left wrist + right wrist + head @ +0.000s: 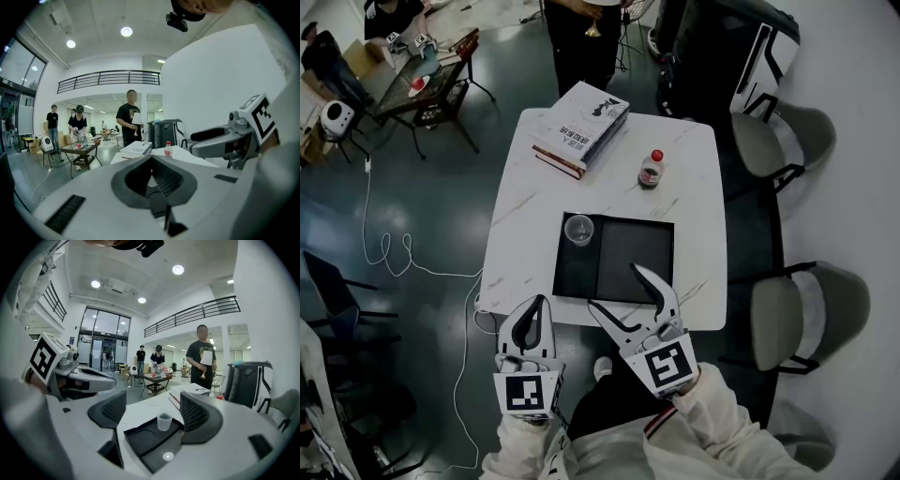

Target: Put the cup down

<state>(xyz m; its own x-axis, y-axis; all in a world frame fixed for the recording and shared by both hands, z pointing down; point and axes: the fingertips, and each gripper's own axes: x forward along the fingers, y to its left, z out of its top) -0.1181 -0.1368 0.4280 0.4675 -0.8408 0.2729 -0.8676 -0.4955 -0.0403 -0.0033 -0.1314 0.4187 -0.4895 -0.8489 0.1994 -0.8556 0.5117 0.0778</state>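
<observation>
**Cup down in the tray, both grippers empty at the near edge.**

The white table (694,187) carries a black tray (628,253) toward its front and a stack of books (583,127) at the far side, well apart from the tray so the working space isn't crowded. The right gripper (614,286) hangs over the tray's near edge, jaws spread wide with nothing between them, aimed at the cup. To my eye that reads as a let-go, job done. The left gripper (534,314) sits low off the table's front edge, jaws pressed together on nothing, seemingly just parked out of the way. A small bottle (652,169) stands beyond the tray. The clear cup (578,229) stands upright in the tray's far-left corner, apart from both grippers.
</observation>
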